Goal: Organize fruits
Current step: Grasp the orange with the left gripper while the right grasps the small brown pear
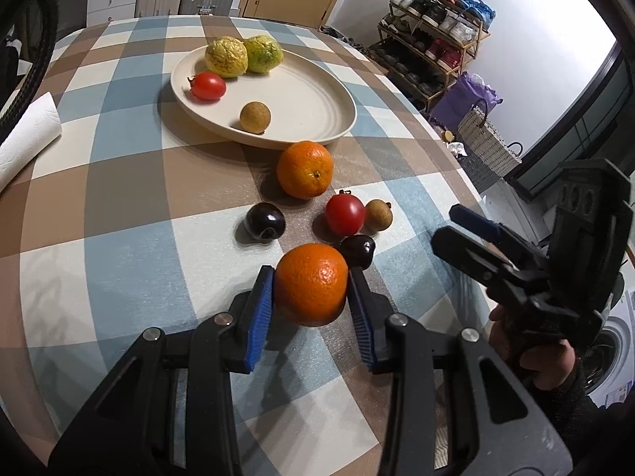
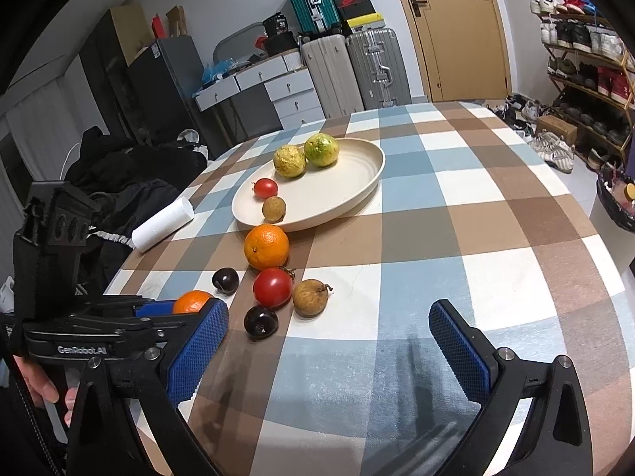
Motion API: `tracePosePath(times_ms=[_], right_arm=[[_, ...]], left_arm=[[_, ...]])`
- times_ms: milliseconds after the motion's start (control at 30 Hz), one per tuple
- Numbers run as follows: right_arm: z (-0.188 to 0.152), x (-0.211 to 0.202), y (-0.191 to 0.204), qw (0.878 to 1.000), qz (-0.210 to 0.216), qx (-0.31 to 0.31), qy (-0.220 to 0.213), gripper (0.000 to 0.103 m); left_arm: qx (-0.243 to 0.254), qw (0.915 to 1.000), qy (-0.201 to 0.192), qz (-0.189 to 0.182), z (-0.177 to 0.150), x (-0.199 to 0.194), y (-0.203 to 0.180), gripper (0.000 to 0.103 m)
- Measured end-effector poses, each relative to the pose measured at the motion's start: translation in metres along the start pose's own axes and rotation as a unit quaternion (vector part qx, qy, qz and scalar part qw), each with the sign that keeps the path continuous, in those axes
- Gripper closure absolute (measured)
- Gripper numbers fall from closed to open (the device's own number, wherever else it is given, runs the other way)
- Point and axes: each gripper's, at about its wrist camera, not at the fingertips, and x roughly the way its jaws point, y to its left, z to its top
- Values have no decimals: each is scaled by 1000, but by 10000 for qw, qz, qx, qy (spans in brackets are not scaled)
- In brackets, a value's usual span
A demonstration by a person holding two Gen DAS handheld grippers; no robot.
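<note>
My left gripper (image 1: 310, 282) is shut on an orange (image 1: 311, 283) just above the checked tablecloth; the orange also shows in the right wrist view (image 2: 190, 302). On the cloth lie a second orange (image 1: 304, 169), a red tomato (image 1: 345, 214), a brown longan (image 1: 379, 215) and two dark plums (image 1: 264, 221) (image 1: 358, 251). The cream plate (image 1: 317, 95) holds two yellow-green fruits (image 1: 226, 56) (image 1: 263, 54), a tomato (image 1: 206, 85) and a longan (image 1: 255, 117). My right gripper (image 2: 329, 331) is open and empty over the near cloth, to the right of the fruits.
A paper towel roll (image 1: 27, 135) lies at the table's left edge. The round table's edge (image 1: 448, 135) curves along the right, with a shoe rack (image 1: 436, 31) and baskets beyond. Suitcases (image 2: 357, 67) and drawers stand behind the table.
</note>
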Motion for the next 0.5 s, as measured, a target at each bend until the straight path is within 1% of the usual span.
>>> tracePosePath(times_ms=[300, 400, 500], right_arm=[[5, 17, 3, 9998, -130, 96, 117, 1], [7, 22, 5, 9997, -139, 104, 163, 7], [8, 29, 7, 9993, -169, 55, 323, 21]], left_arm=[[-80, 10000, 38, -39, -3, -4, 11, 69], [-92, 9999, 37, -62, -3, -5, 13, 69], [-118, 9999, 56, -97, -3, -4, 15, 69]])
